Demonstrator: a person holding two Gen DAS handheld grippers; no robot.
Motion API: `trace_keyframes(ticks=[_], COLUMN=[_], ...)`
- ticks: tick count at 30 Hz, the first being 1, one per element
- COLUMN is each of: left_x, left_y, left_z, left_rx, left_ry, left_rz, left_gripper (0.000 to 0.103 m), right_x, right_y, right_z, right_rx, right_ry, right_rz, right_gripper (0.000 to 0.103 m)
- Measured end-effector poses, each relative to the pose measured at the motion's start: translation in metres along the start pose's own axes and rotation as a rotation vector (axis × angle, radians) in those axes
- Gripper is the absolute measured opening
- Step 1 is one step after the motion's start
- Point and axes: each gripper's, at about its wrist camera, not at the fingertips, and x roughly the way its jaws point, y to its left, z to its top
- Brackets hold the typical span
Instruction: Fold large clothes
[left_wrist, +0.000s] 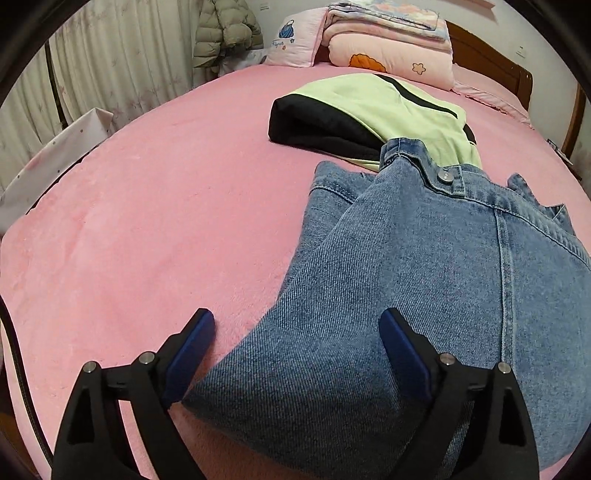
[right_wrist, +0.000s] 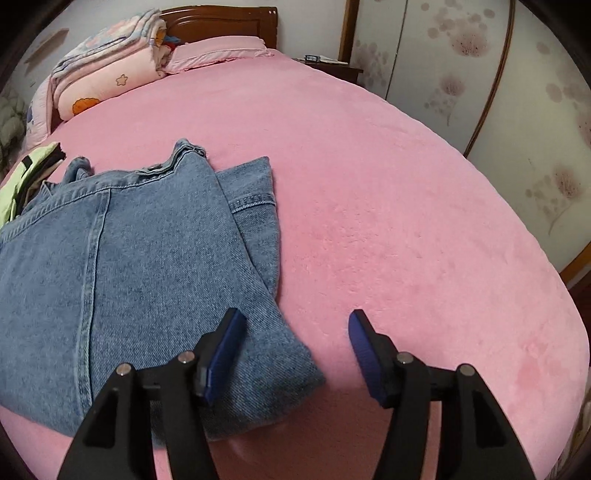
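Both grippers, left gripper (left_wrist: 297, 350) and right gripper (right_wrist: 295, 349), hang spread and empty over the near corners of the half-folded denim garment (left_wrist: 424, 277) on the pink bed (left_wrist: 147, 221), apparently between folds; next, pinch the near edge and carry it far.

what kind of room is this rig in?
Almost certainly a home bedroom: a bed with a pink cover and wooden headboard, folded quilts stacked at its head, and a puffer coat hanging by the curtains.
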Motion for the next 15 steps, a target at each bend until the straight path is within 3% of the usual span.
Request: trace_keyframes(ticks=[4, 6, 15], left_x=[-0.013, -0.027, -0.111], left_y=[-0.002, -0.005, -0.030], left_z=[0.014, 0.021, 0.036], left_rx=[0.021, 0.037, 0.069], left_ry=[0.020, -0.006, -0.057], left_rz=[0.013, -0.002, -0.168], left_gripper=[0.090, 0.090, 0.090], right_x=[-0.016, -0.036, -0.126], right_y=[0.001, 0.008, 0.060], right_z=[0.010, 0.018, 0.046], right_rx=[0.009, -0.005, -0.091], right_ry=[0.009, -0.031, -0.184], right_rz=[0.030, 0.051, 0.134], right_gripper=[0.059, 0.059, 0.059])
